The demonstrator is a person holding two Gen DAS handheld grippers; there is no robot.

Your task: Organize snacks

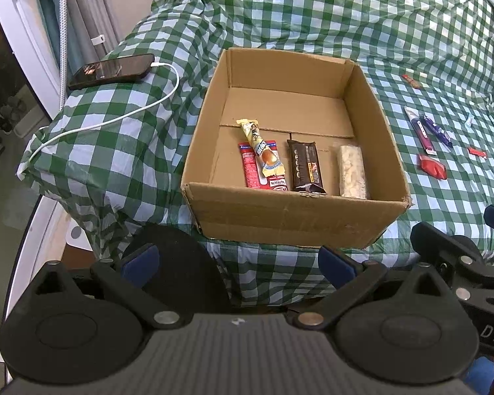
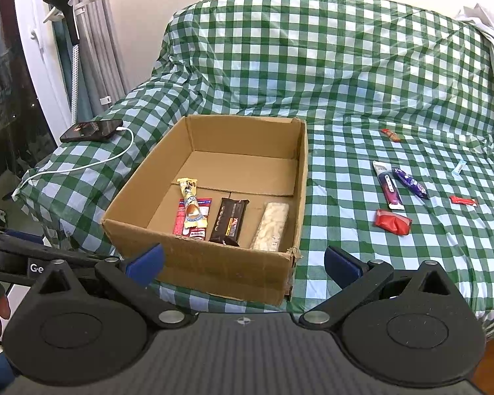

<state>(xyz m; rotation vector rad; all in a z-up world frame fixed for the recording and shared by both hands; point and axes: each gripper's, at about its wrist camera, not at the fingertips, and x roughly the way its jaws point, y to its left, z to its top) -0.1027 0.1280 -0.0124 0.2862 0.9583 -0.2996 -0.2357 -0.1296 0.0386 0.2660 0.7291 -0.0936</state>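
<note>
An open cardboard box (image 1: 289,220) (image 2: 220,273) sits on the green checked cloth. Inside lie a red packet (image 1: 251,169) (image 2: 180,217) with a yellow stick snack (image 1: 263,148) (image 2: 191,204) on top, a dark brown bar (image 1: 304,166) (image 2: 229,219) and a pale bar (image 1: 352,171) (image 2: 271,227). Right of the box lie loose snacks: a red pouch (image 1: 430,166) (image 2: 393,221), a white-and-maroon stick (image 1: 420,130) (image 2: 388,185), a purple packet (image 1: 436,130) (image 2: 410,181), and two small red wrappers (image 1: 477,152) (image 2: 463,201) (image 1: 411,81) (image 2: 391,135). My left gripper (image 1: 238,263) and right gripper (image 2: 243,265) are open and empty, in front of the box.
A phone (image 1: 112,70) (image 2: 90,130) on a white charging cable (image 1: 122,115) lies on the cloth left of the box. A window frame and curtain stand at the far left. The cloth rises over a hump behind the box. The other gripper's body (image 1: 461,263) shows at right.
</note>
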